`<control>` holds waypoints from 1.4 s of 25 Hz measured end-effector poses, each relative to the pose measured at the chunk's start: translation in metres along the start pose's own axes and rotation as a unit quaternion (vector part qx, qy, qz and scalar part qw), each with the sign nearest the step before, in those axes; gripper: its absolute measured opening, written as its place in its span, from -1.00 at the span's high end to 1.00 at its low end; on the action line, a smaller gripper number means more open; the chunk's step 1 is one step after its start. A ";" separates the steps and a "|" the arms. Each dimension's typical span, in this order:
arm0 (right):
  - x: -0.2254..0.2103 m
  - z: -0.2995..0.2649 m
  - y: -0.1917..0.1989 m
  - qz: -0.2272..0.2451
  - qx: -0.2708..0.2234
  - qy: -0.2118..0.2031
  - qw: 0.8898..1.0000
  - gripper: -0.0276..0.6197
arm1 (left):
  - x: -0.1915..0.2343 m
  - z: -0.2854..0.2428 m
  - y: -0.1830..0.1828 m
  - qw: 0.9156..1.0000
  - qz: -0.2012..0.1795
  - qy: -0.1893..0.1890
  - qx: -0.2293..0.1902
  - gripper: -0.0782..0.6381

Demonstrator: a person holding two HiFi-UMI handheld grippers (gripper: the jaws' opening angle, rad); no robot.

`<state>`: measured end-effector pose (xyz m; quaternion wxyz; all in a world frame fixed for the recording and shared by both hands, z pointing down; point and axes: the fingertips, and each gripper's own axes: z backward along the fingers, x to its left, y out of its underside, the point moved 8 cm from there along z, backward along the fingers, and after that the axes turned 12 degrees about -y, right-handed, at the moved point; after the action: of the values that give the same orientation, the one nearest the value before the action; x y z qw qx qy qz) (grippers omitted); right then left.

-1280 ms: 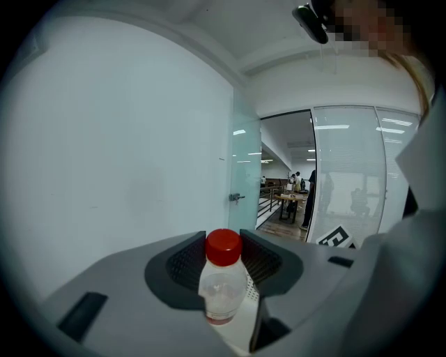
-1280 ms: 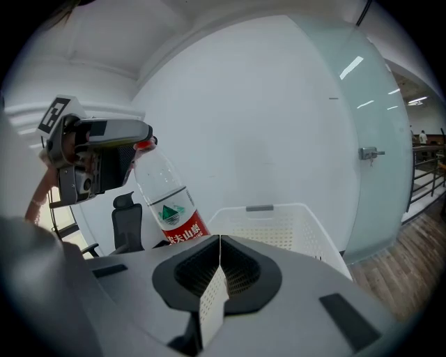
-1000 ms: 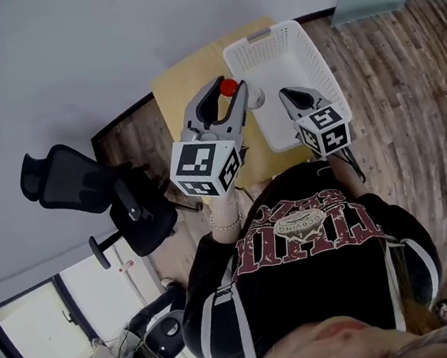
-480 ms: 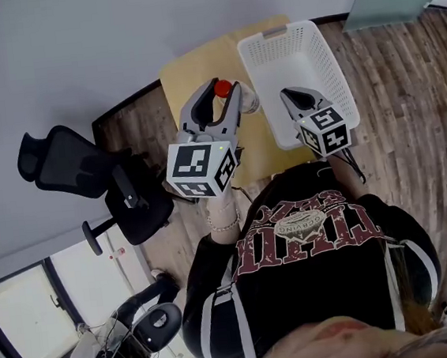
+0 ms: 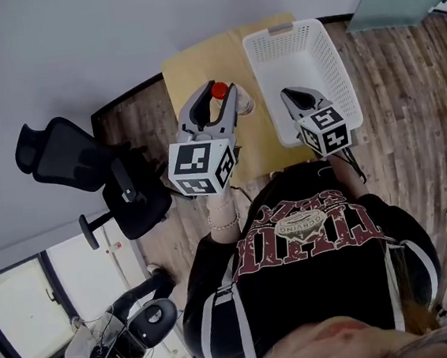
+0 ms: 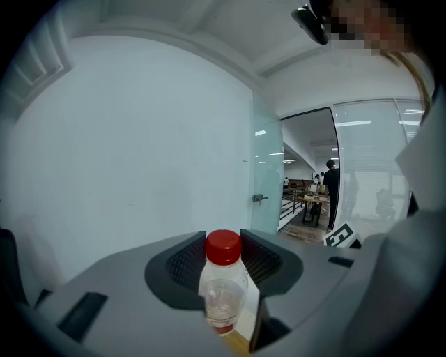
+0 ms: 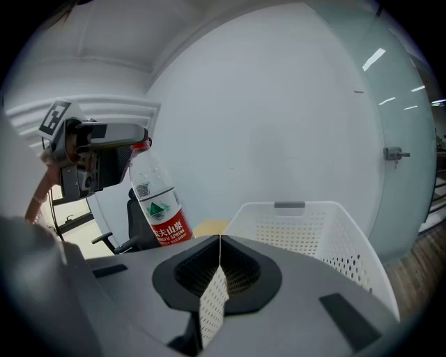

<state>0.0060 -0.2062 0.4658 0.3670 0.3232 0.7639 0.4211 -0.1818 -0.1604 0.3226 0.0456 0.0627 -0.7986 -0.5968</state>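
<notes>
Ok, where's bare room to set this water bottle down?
The white basket looks empty inside. The wooden table is bare left of the basket, up to its far edge. The left hand-held gripper and water bottle hang above its middle.

The right tongs (image 7: 220,241) have their jaws pressed together with nothing between them. At far left, the left tongs (image 7: 140,143) clamp a tilted water bottle (image 7: 157,203) by its neck. A white basket (image 7: 306,226) stands far right.

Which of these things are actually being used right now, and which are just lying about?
In use: bottle, gripped by the left tongs; right tongs, shut and empty.
Lying about: basket, table, chair.
</notes>
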 end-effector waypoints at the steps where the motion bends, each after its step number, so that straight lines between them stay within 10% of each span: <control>1: 0.000 -0.001 0.000 0.000 0.001 0.001 1.000 0.86 | 0.002 -0.001 0.002 1.000 0.001 -0.001 0.002 0.23; 35: -0.002 0.012 0.010 -0.005 0.019 0.025 0.999 0.86 | 0.019 -0.038 0.093 0.996 0.037 -0.023 0.080 0.23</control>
<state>0.0194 -0.1986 0.4711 0.3434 0.3156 0.7823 0.4129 -0.1990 -0.1732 0.4222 0.0439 0.0229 -0.8466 -0.5298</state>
